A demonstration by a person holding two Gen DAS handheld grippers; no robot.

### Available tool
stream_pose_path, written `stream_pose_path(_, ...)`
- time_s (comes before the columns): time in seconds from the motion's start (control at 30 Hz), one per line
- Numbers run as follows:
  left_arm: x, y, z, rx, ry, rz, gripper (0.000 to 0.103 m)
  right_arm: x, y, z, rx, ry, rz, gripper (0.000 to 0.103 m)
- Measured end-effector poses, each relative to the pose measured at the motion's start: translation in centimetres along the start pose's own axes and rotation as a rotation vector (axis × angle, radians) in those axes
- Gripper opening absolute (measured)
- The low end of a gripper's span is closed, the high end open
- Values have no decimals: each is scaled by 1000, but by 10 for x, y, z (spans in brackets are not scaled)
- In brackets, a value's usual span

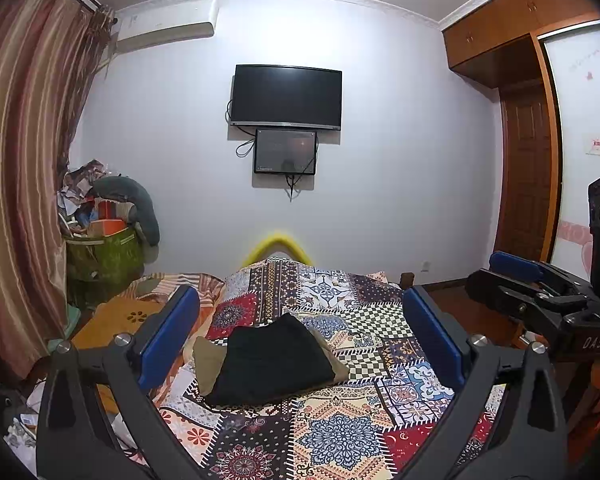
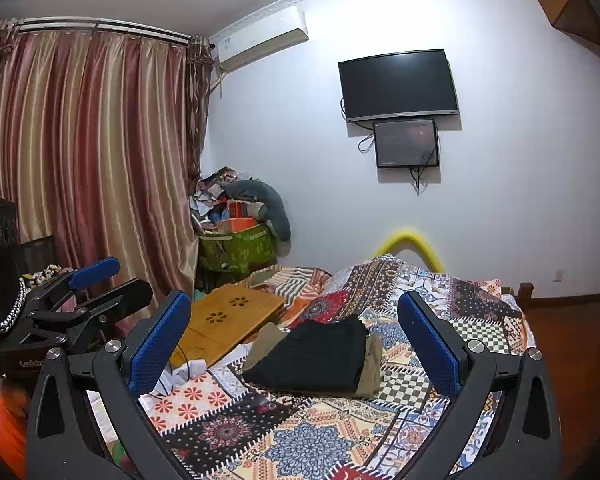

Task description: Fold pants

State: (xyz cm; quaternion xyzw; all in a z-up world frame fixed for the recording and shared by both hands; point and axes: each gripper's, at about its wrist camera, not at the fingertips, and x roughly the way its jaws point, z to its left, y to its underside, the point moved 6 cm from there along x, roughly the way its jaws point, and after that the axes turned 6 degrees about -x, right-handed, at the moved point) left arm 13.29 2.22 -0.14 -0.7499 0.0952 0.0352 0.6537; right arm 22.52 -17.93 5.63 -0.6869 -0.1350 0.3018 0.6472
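Folded black pants (image 1: 274, 360) lie on top of folded khaki pants (image 1: 206, 364) on the patterned bedspread (image 1: 340, 432). The same stack shows in the right wrist view, black pants (image 2: 316, 356) over khaki pants (image 2: 374, 364). My left gripper (image 1: 300, 332) is open and empty, held above the bed short of the stack. My right gripper (image 2: 296, 336) is open and empty, also above the bed short of the stack. The right gripper shows at the right edge of the left wrist view (image 1: 540, 292), and the left gripper at the left edge of the right wrist view (image 2: 80, 292).
A wooden lap tray (image 2: 228, 320) lies on the bed left of the stack. A green bag piled with clutter (image 2: 240, 240) stands in the corner by the curtain (image 2: 92, 168). A TV (image 1: 286, 96) hangs on the far wall. A wardrobe (image 1: 528, 152) stands right.
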Motion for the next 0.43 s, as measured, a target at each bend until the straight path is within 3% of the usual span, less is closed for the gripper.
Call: stream_pose_path(0.43,1,3,-1,-4,9,9,103,1,1,0,9,2,4,103)
